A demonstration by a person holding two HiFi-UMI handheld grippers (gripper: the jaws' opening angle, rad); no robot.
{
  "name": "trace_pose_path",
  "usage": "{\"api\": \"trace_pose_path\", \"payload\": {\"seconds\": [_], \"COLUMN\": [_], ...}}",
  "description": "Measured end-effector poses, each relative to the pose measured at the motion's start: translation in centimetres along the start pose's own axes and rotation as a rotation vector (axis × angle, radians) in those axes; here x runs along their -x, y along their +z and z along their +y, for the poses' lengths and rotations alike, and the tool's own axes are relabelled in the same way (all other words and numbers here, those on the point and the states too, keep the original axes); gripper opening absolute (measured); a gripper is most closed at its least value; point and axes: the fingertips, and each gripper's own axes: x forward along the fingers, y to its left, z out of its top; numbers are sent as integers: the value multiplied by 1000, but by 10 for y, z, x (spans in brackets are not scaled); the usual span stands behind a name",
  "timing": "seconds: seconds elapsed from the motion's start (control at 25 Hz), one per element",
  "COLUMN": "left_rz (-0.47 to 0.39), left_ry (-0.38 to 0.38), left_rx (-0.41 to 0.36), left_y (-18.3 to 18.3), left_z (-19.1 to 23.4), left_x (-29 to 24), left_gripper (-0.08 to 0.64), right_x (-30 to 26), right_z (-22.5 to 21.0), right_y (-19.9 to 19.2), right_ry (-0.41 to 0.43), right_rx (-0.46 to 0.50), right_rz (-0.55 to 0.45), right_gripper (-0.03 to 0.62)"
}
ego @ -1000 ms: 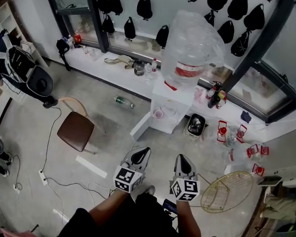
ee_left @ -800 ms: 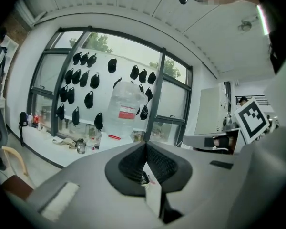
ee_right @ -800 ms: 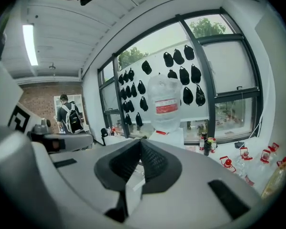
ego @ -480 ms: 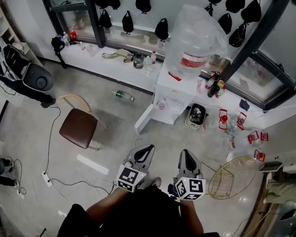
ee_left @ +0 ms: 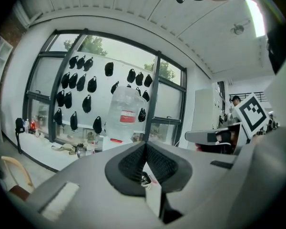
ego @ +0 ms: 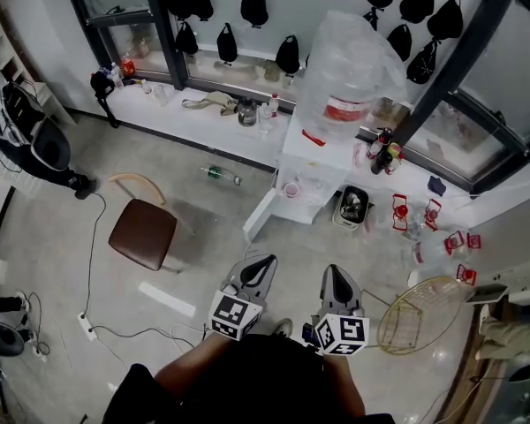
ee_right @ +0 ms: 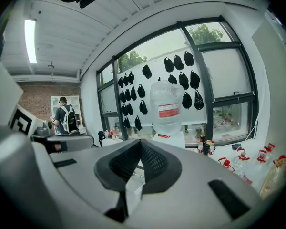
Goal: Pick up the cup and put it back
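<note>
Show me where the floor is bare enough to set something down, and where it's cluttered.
Bare floor lies between the brown chair and the water dispenser, below the green bottle, and beyond the chair up to the white ledge. It is crowded right of the dispenser: a bin, red-topped items and a wire basket.

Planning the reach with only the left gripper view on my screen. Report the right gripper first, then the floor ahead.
Observer: The right gripper is shut, with nothing between its jaws.
Operator: Now the floor.
Observer: A green bottle lies on its side on the floor, left of the white water dispenser.
Operator: Give me the right side.
Observer: A round gold wire basket stands on the floor, just right of the right gripper.
</note>
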Motion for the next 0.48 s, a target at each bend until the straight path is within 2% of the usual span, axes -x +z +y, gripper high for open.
{"api": "trace_pose_path", "payload": {"seconds": [0.48], "left_rz": [10], "left_ry": [-17], "left_rx": [-2], "left_y": [-5], "left_z": [-5], "left_x": [1], "left_gripper": [6], "right_x": [3], "right_z": [-2], "right_y": [-1], "right_ry": [2], "right_rx": [8], "right_rz": [2], "right_gripper": [-6]}}
